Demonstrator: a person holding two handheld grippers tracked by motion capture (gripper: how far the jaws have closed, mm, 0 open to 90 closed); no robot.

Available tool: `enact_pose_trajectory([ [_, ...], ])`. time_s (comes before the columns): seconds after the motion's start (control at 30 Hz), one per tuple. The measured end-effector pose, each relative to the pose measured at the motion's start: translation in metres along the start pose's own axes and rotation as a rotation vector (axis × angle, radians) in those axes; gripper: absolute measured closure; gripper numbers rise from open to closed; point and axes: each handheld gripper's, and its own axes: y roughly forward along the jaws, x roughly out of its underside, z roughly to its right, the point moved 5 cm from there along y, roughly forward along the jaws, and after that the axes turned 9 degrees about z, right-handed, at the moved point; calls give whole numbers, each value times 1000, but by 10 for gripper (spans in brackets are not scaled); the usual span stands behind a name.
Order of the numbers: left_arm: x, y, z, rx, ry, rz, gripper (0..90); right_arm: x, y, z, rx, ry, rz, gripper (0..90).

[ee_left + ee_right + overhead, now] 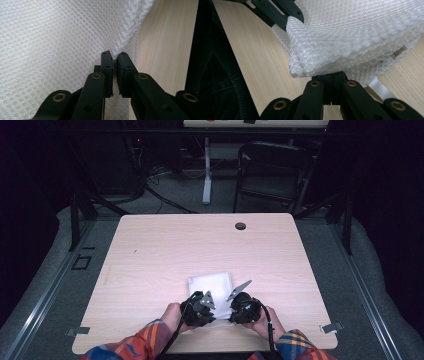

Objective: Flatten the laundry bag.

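Two black handheld tools, left tool (206, 307) and right tool (234, 306), each pinch the near edge of a white bubble-wrap sheet (211, 284) lying on the pale wooden worktop (150, 255), near its front edge.

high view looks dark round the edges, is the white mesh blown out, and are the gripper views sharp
High view: the table is lit, surroundings nearly black, the white mesh fabric glares featureless. Left gripper view: mesh weave crisp near the jaws. Right gripper view: near fold sharp, far fabric soft.
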Motion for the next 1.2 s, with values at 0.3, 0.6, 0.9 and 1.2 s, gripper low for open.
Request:
enact_pose_trajectory([
  [0.3, -3, -7, -5, -9, -26, 25, 851, 2, 2, 1, -1, -20, 4, 900],
  [0.6, -7, -17, -13, -31, -53, 48, 858, 2, 2, 0, -12, -50, 11, 900],
  [0.9, -8, -10, -6, -6, -42, 16, 731, 2, 2, 0, -2, -39, 5, 900],
  [1.2, -8, 10, 6, -43, 16, -34, 577, 2, 2, 1, 12, -44, 3, 900],
])
